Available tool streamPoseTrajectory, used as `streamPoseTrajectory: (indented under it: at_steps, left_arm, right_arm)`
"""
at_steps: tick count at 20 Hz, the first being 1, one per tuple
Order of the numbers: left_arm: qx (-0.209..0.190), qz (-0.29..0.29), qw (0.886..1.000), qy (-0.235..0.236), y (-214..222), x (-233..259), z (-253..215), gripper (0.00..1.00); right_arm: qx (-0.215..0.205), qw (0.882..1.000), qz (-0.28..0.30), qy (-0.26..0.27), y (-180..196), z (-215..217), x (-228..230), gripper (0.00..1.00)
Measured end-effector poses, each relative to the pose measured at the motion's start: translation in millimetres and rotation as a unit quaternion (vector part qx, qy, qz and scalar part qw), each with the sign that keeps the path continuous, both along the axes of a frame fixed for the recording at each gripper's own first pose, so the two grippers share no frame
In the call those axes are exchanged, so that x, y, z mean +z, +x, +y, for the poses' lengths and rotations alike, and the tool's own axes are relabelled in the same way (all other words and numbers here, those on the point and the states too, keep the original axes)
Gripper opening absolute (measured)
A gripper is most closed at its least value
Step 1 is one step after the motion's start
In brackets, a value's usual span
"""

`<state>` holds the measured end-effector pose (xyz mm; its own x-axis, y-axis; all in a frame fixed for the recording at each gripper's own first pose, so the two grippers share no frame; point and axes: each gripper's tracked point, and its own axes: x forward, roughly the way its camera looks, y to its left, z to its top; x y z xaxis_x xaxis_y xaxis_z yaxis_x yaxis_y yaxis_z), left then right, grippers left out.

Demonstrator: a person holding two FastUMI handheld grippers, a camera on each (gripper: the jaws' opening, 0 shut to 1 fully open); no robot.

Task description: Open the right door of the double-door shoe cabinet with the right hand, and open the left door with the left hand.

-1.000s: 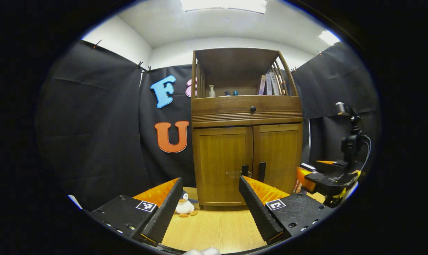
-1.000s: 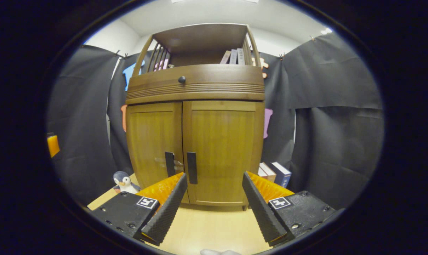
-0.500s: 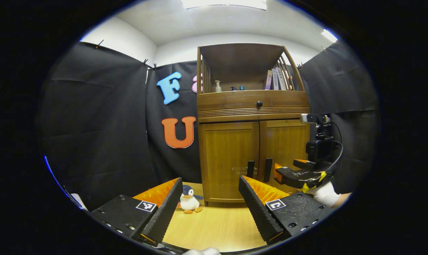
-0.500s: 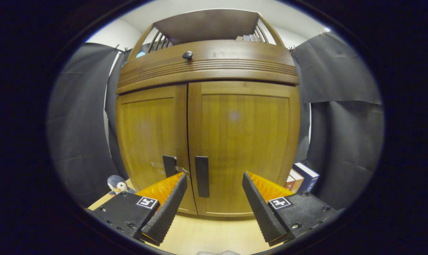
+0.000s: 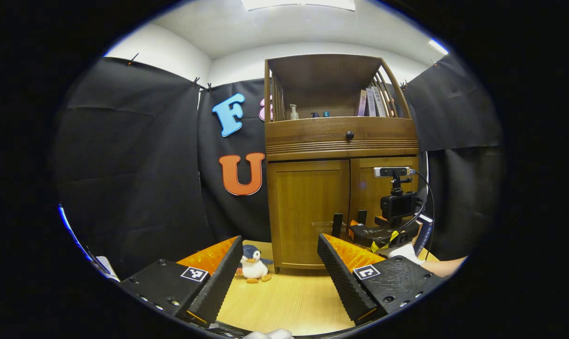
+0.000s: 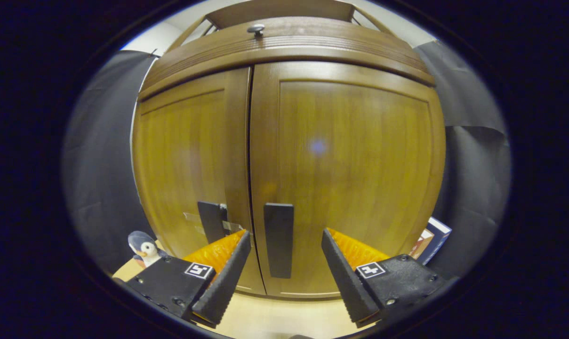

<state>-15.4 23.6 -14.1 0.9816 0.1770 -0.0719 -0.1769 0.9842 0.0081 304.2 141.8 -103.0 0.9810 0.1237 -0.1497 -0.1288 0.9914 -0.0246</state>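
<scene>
With both doors closed, the right tool (image 6: 284,278), jaws spread, faces the right door's handle (image 6: 279,239) and should straddle it squarely before pulling; the left tool (image 5: 279,278) waits open, well back.

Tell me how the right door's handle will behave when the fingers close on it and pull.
The right door handle looks like a stiff flat bar, so it probably won't flex. Its smooth faces may let the fingers slide. The closed right door should swing outward on its hinges rather than tip the cabinet.
</scene>
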Motion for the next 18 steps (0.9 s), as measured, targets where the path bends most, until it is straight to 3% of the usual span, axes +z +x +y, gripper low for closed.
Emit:
streamPoseTrajectory:
  at_steps: [4, 5, 6, 7, 9, 10, 11, 13, 16, 18]
  left_arm:
    - [0.008, 0.005, 1.000, 0.000, 0.9, -1.6, 1.4, 0.96]
    - [0.010, 0.006, 1.000, 0.000, 0.6, -1.6, 1.8, 0.89]
    - [0.012, 0.007, 1.000, 0.000, 0.4, -1.6, 2.8, 0.89]
    - [0.014, 0.007, 1.000, 0.000, 0.0, -1.5, 3.5, 0.96]
    - [0.016, 0.008, 1.000, 0.001, 0.6, -1.7, 4.3, 0.96]
    - [0.016, 0.009, 1.000, 0.001, 0.0, -0.9, 3.7, 0.89]
    - [0.016, 0.009, 1.000, 0.001, -0.5, 0.1, 3.4, 1.00]
    - [0.016, 0.008, 1.000, 0.001, -1.7, 0.3, 2.6, 0.96]
    - [0.015, 0.006, 1.000, 0.000, -5.1, 0.8, 2.5, 1.00]
    - [0.012, 0.005, 1.000, -0.001, -8.4, 2.4, 0.8, 0.96]
  right_arm:
    - [-0.007, 1.000, 0.013, 0.001, 16.7, -4.6, -8.8, 0.85]
    - [-0.007, 1.000, 0.016, 0.003, 19.8, -3.7, -12.5, 0.83]
    - [-0.007, 1.000, 0.019, 0.002, 21.1, -3.9, -12.5, 0.78]
    - [-0.006, 1.000, 0.018, 0.004, 22.5, -3.3, -12.5, 0.75]
    - [-0.005, 1.000, 0.022, 0.004, 24.4, -1.5, -13.3, 0.70]
    - [-0.005, 1.000, 0.023, 0.004, 24.6, -1.4, -12.2, 0.66]
    - [-0.008, 1.000, 0.022, 0.003, 25.0, -0.9, -12.3, 0.65]
    - [-0.006, 1.000, 0.022, 0.002, 26.3, 2.1, -13.3, 0.61]
    - [-0.002, 1.000, 0.029, 0.003, 26.0, 8.3, -18.8, 0.46]
    - [-0.004, 1.000, 0.023, -0.001, 25.7, 7.0, -17.1, 0.38]
